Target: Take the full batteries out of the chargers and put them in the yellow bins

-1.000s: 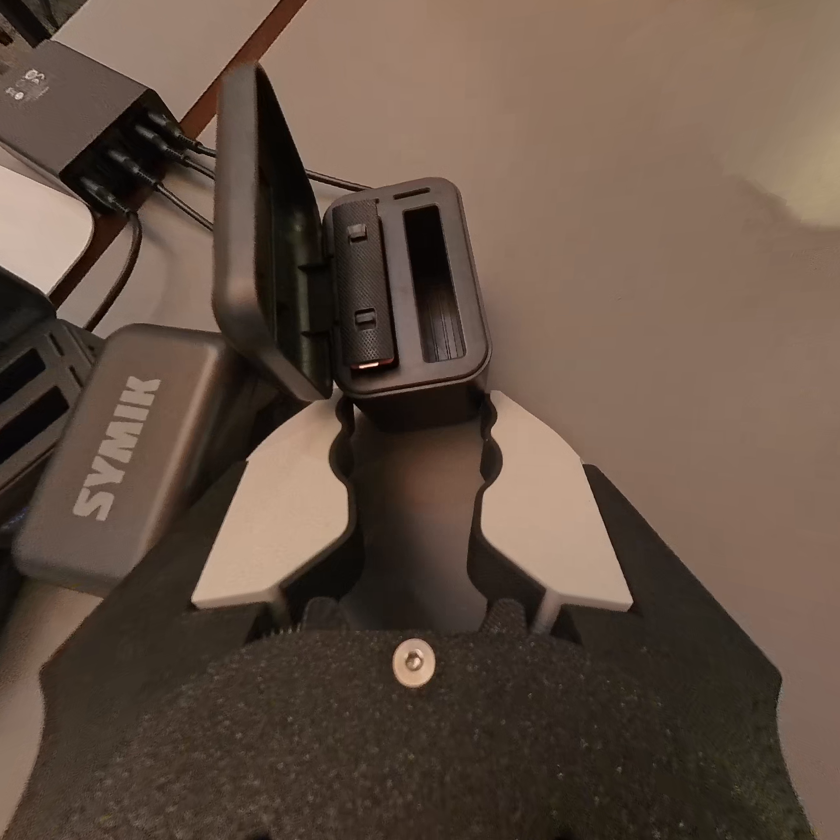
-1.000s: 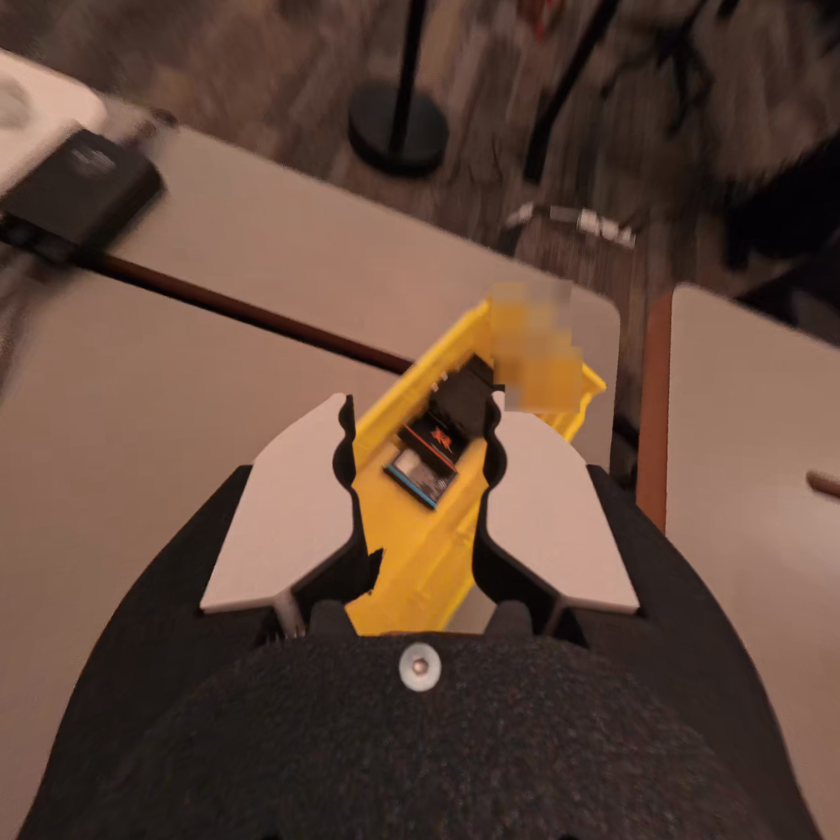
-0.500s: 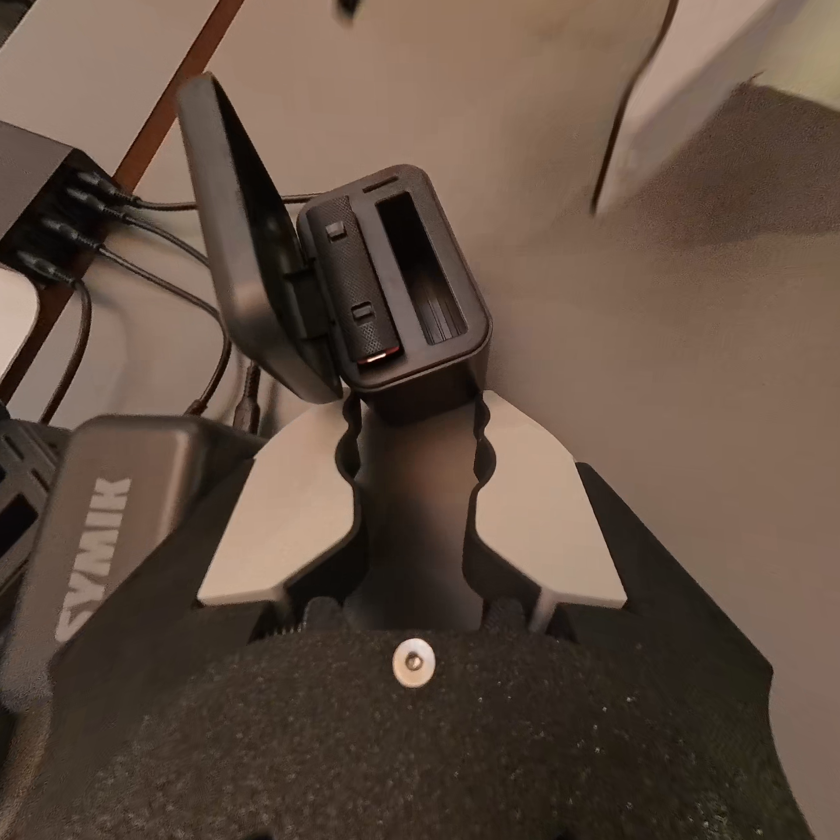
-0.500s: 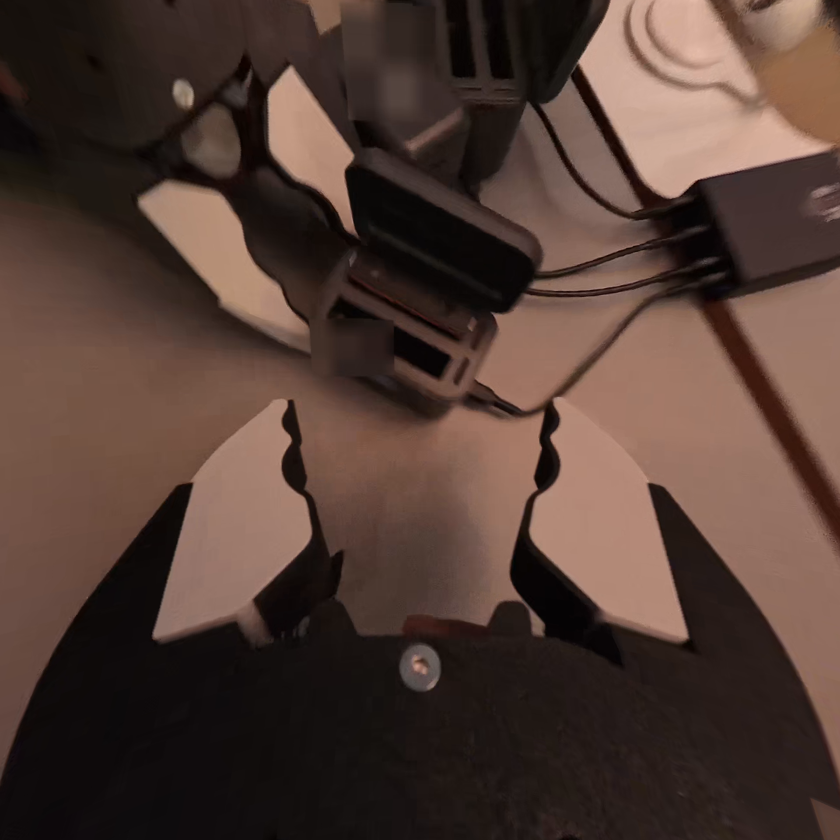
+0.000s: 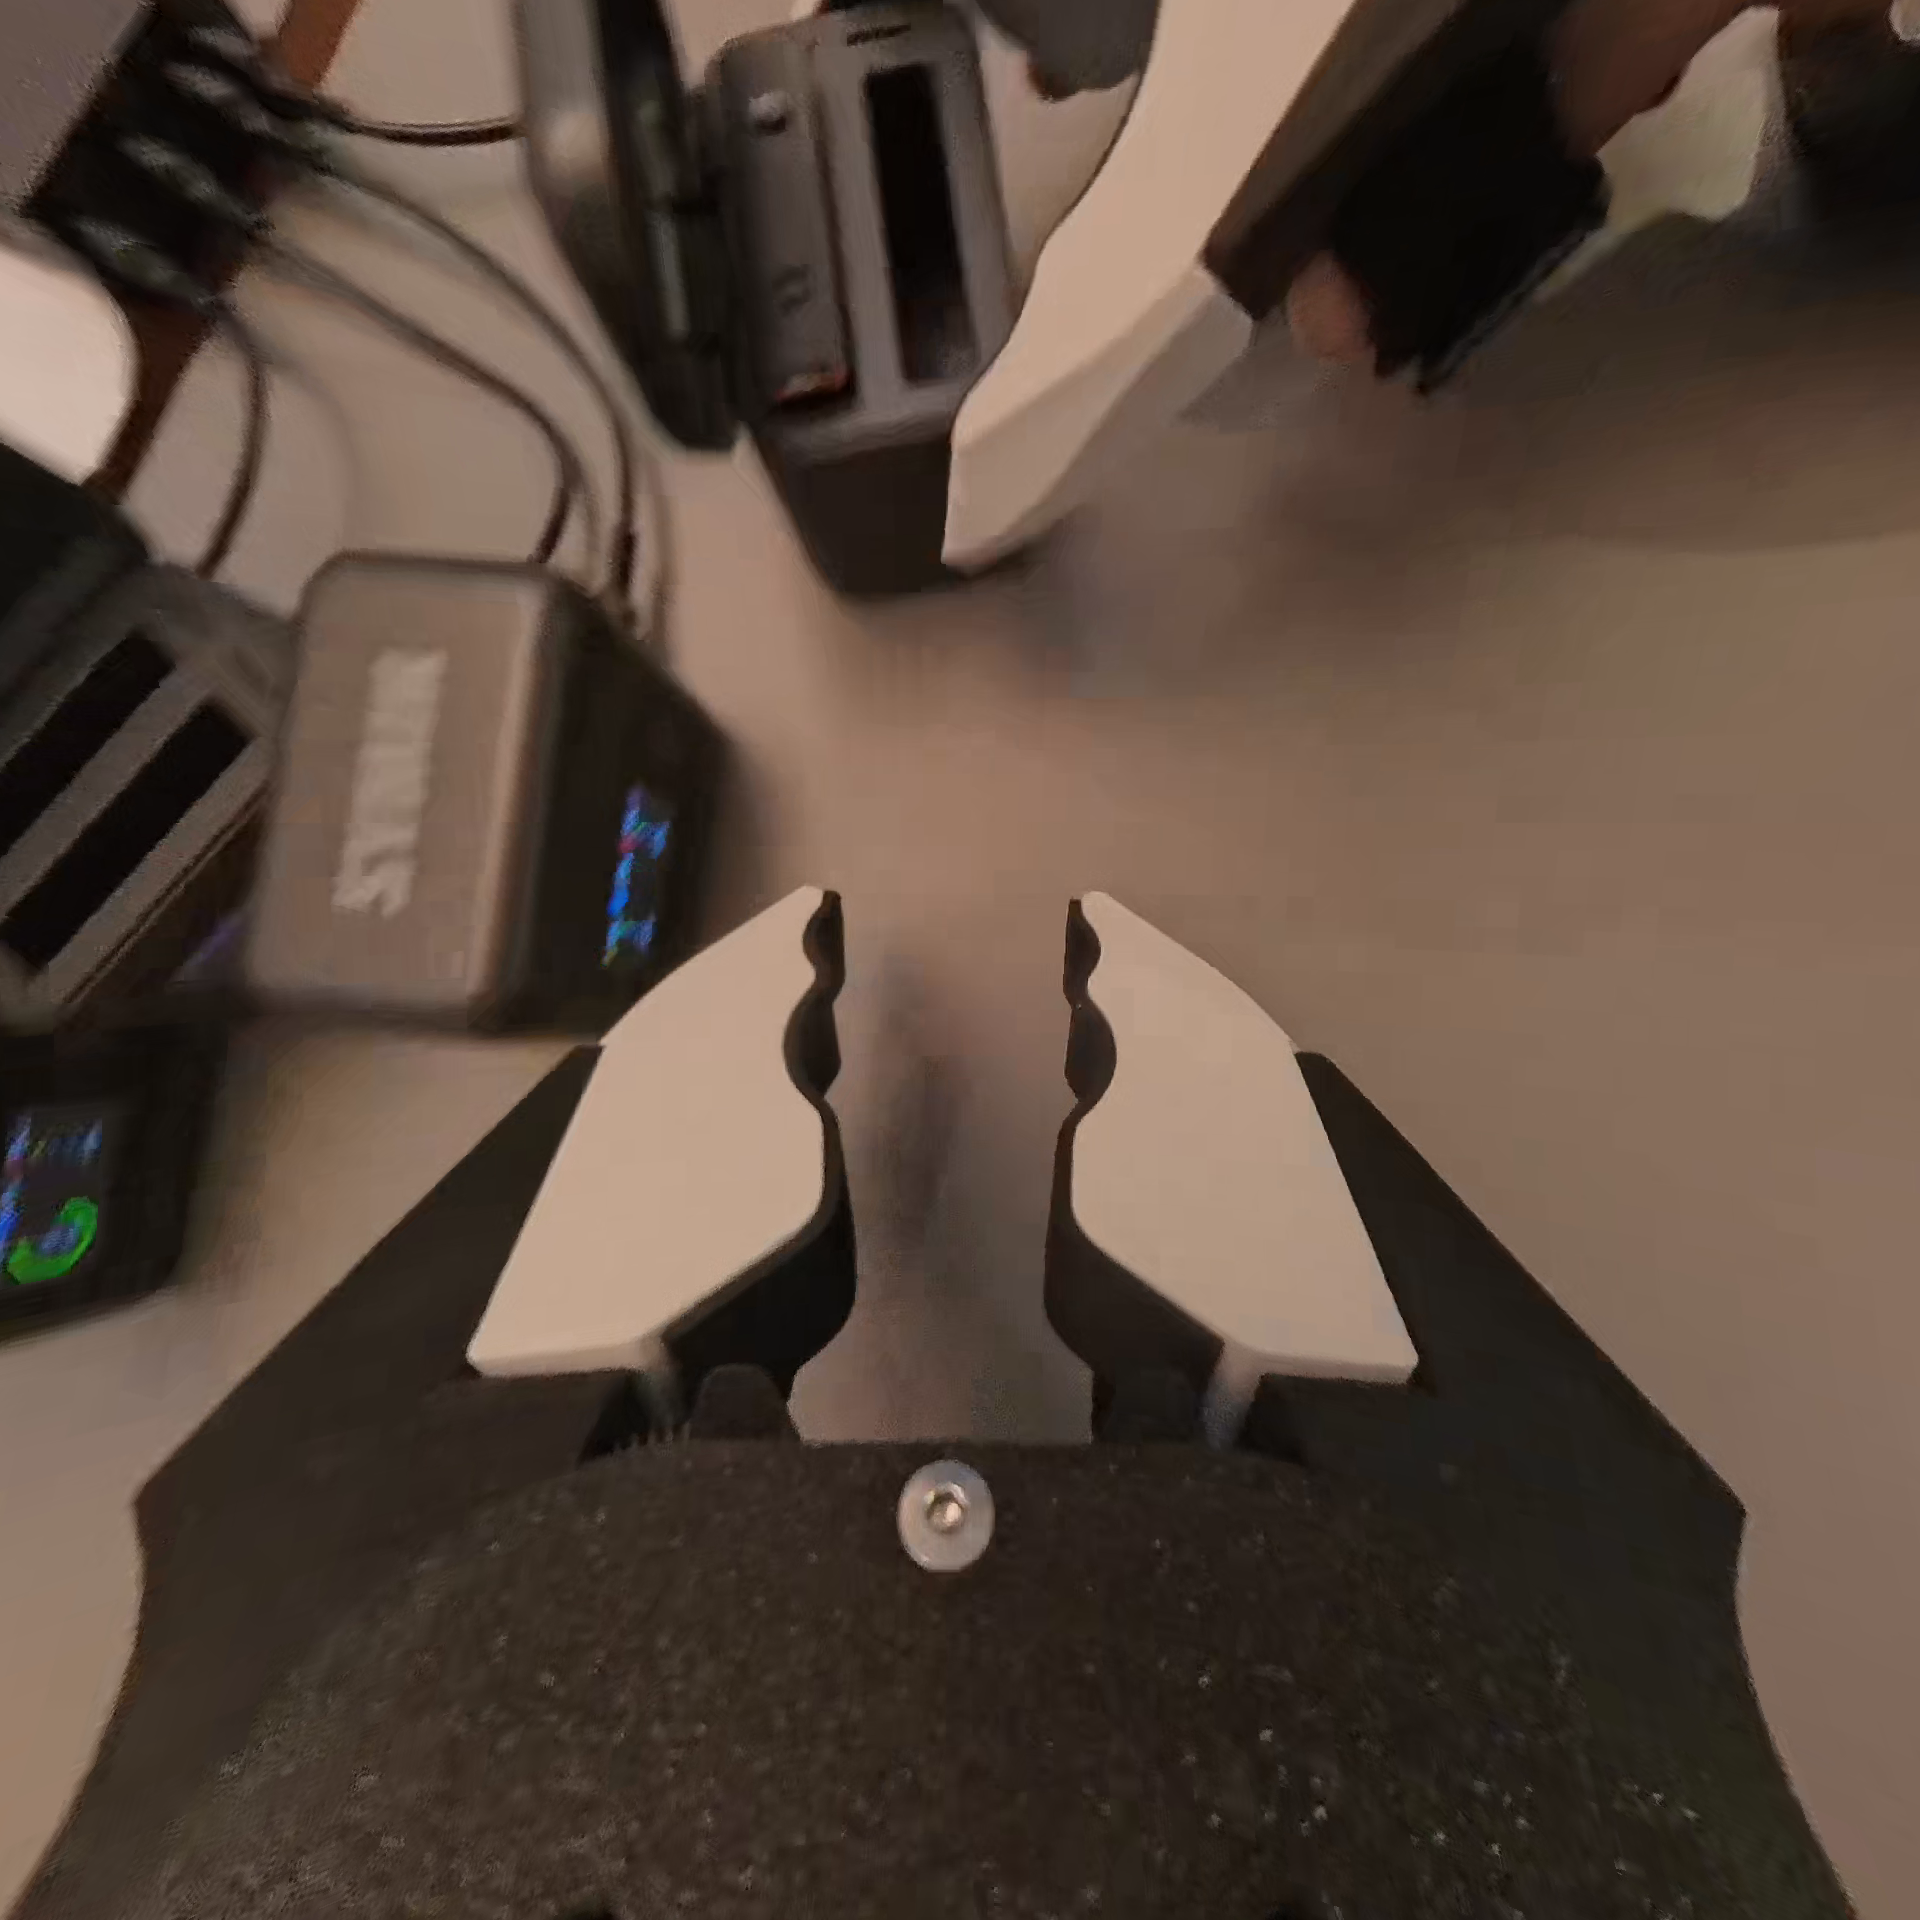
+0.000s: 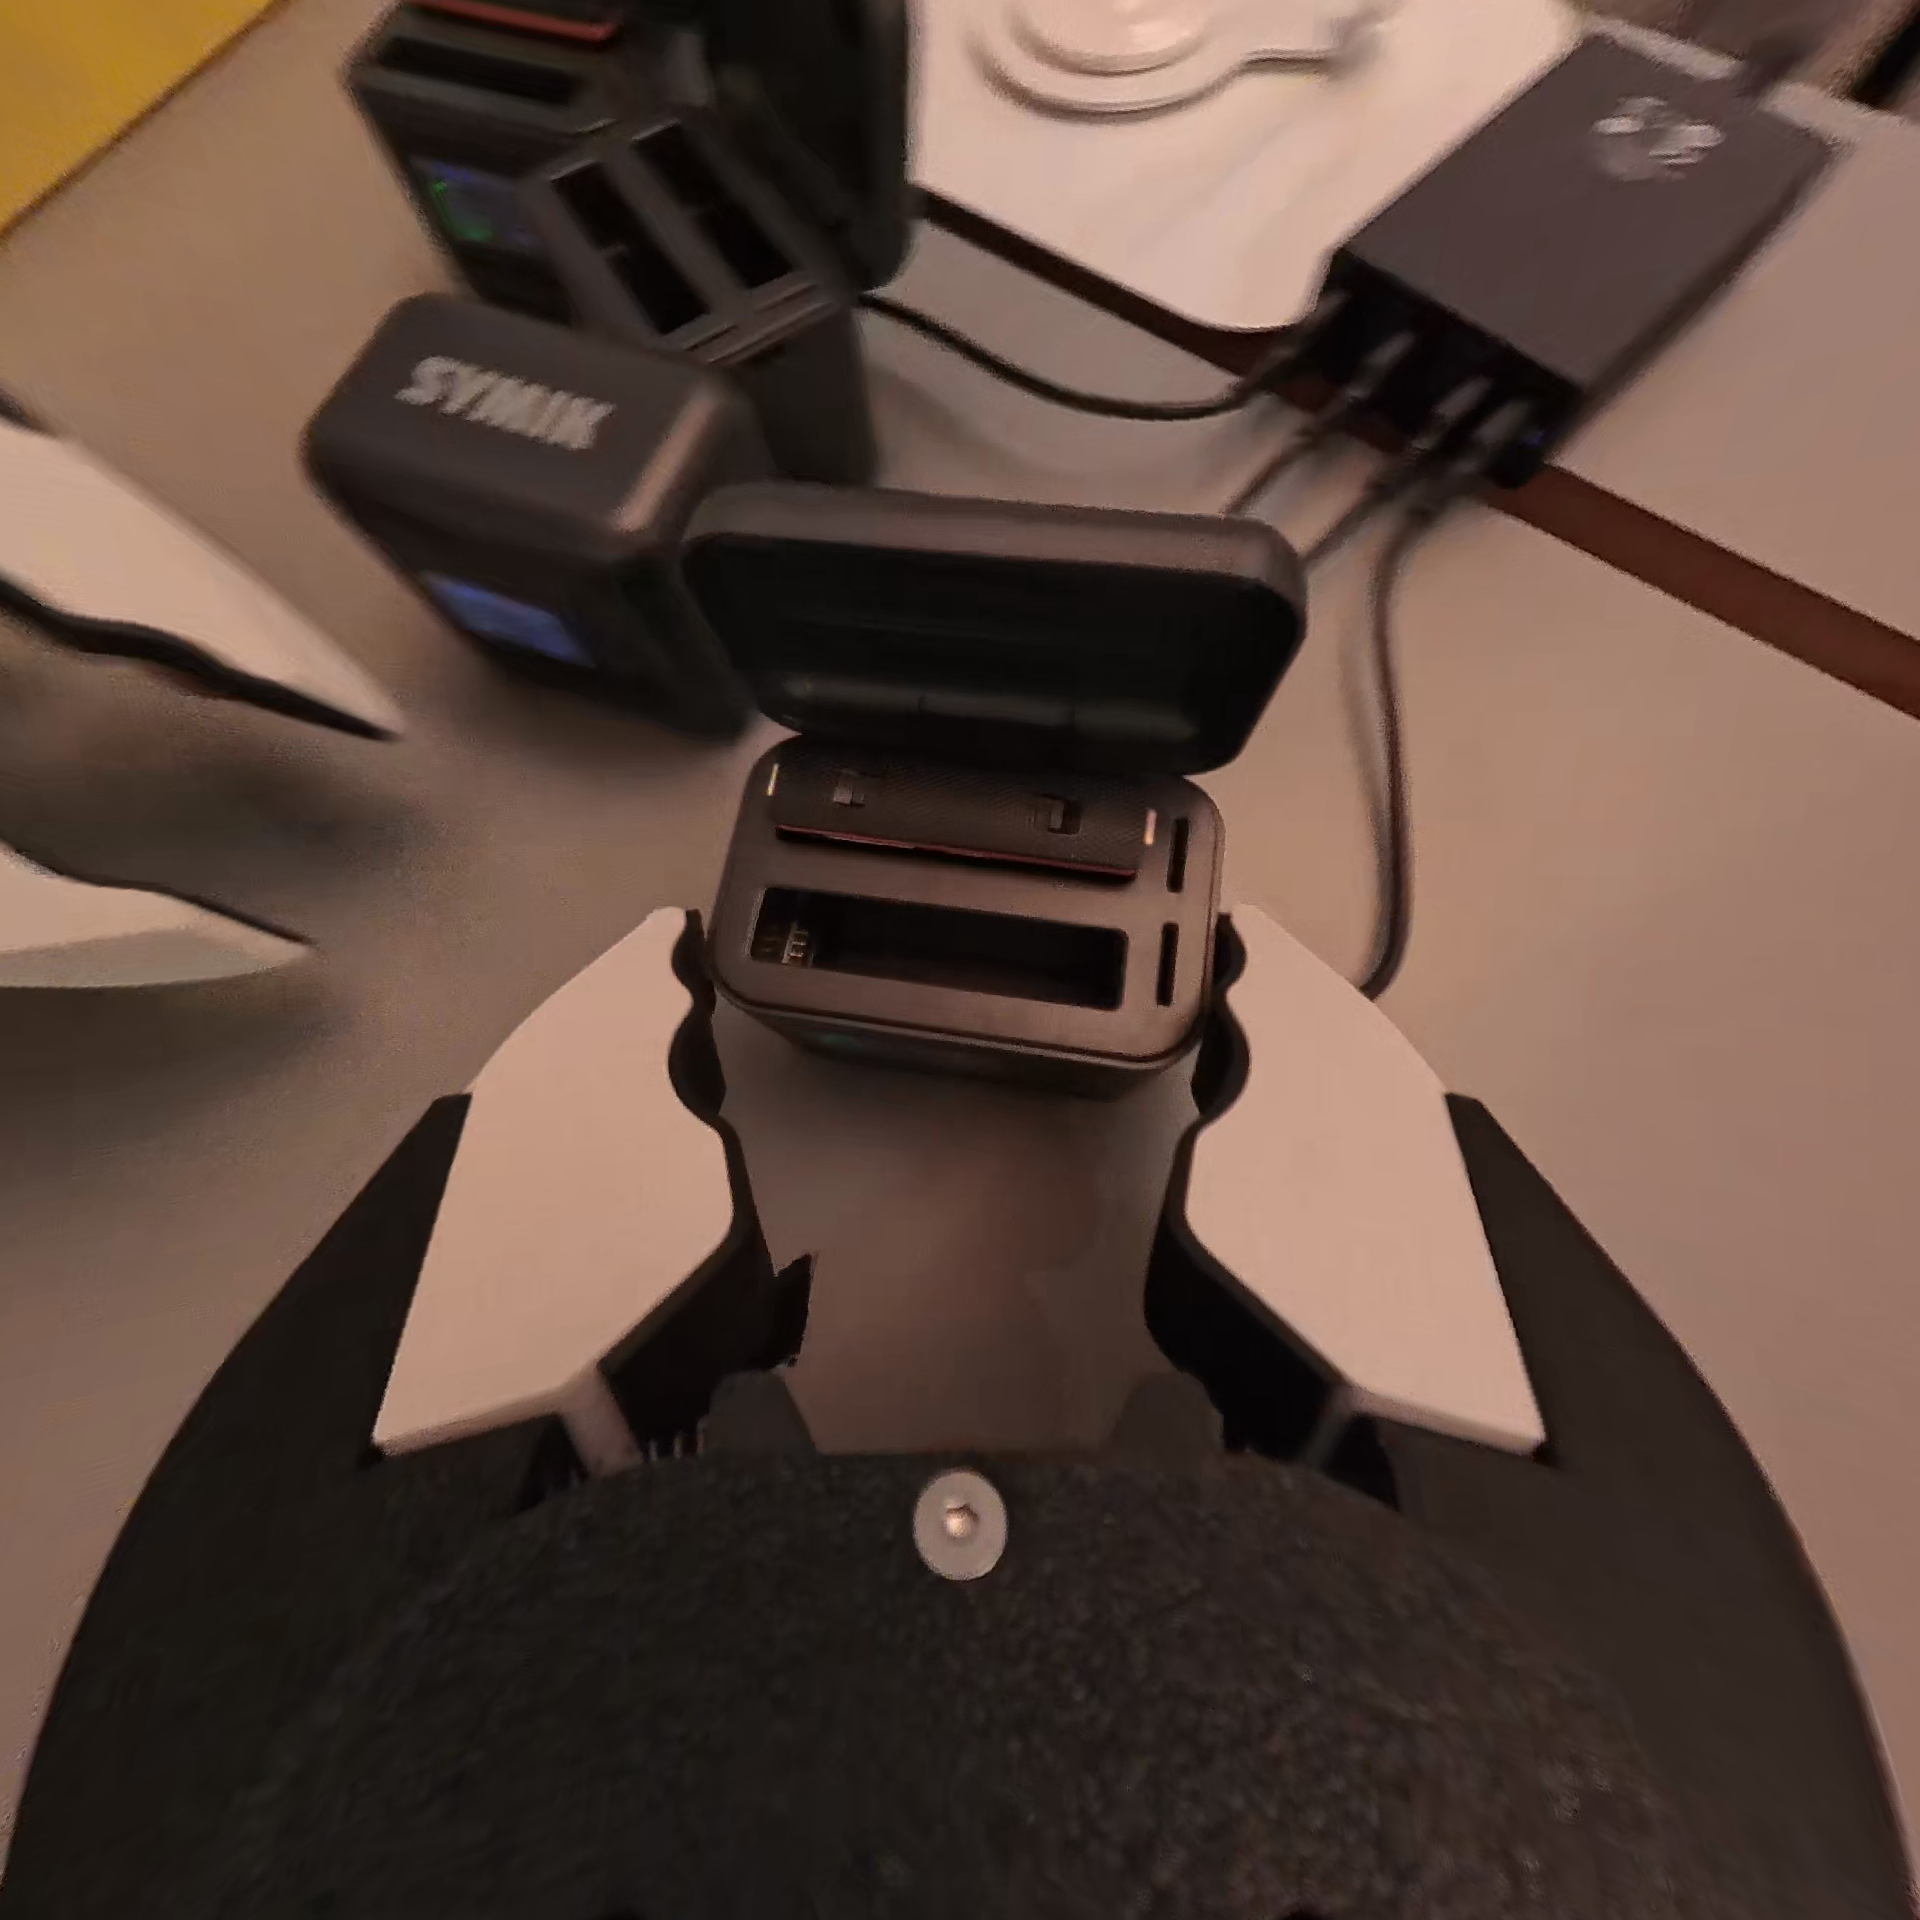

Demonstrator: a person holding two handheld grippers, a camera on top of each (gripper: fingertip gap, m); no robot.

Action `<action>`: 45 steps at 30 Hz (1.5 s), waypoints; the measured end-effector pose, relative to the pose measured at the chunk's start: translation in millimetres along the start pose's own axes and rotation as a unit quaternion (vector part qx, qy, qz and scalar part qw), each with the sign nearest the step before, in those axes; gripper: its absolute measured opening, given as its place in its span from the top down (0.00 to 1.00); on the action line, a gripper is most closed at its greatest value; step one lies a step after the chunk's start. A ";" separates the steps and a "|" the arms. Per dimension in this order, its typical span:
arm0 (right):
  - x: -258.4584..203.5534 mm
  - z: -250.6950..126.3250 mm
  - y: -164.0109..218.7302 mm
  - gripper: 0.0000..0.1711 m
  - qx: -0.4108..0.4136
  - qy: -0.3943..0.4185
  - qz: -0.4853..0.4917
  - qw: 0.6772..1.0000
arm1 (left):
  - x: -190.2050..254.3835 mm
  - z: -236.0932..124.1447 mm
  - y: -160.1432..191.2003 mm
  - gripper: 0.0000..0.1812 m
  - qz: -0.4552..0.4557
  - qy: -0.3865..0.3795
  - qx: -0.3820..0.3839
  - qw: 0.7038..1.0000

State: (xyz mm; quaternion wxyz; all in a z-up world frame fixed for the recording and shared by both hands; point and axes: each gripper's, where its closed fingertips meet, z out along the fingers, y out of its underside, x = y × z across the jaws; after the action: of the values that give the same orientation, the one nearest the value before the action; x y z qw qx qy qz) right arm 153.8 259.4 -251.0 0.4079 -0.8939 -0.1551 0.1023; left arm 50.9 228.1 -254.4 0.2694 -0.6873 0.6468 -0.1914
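Seen from above over a pale table (image 5: 1351, 831): left gripper (image 5: 948, 914) held clear of everything, jaws apart with only bare tabletop in the gap, nothing gripped. Right gripper (image 6: 954, 935) angled down at an open charger (image 6: 961, 966), jaws spread wide to either side of the case, fingertips (image 6: 665, 935) just beside its two ends; contact impossible to judge. Charger lid (image 6: 992, 623) tipped up and back on its hinge. One battery (image 6: 956, 821) seated in the far slot next to the lid, the near slot (image 6: 935, 951) vacant. Same charger (image 5: 862, 270) caught in the left wrist view near the top edge, with a white finger (image 5: 1091, 312) of the right gripper alongside it. Closed charger (image 6: 520, 488) with a lit screen parked beside the open one, another open charger (image 6: 665, 239) farther back. Black power hub (image 6: 1579, 239) at upper right, cables (image 6: 1382, 727) trailing from it toward the chargers. Strip of yellow bin (image 6: 94, 83) visible in the upper left corner, well apart from the battery.
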 end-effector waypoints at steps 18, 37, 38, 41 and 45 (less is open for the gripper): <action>80.9 -50.1 -27.5 0.52 0.054 0.144 0.035 0.988 | -77.9 3.5 12.1 0.69 -0.058 -0.128 0.085 0.986; -41.6 9.5 -48.7 0.61 -0.178 -0.143 -0.482 0.846 | -68.5 30.3 -19.5 0.74 0.032 -0.036 0.122 0.991; -39.4 15.8 -47.4 0.61 -0.196 -0.144 -0.486 0.840 | -68.1 30.7 -20.0 0.74 0.031 -0.034 0.125 0.991; -30.4 27.7 -42.2 0.66 -0.246 -0.154 -0.494 0.820 | -67.6 31.1 -20.4 0.74 0.030 -0.032 0.131 0.990; -29.0 26.3 -39.2 0.70 -0.286 -0.191 -0.473 0.811 | -63.9 35.0 -20.2 0.71 0.028 -0.028 0.129 0.991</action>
State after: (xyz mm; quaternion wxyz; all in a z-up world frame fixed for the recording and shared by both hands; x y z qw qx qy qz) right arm 111.1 291.5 -236.6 0.0934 -0.7485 -0.6563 0.0166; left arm 82.4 296.2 -263.8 0.3794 -0.6332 0.6281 -0.2462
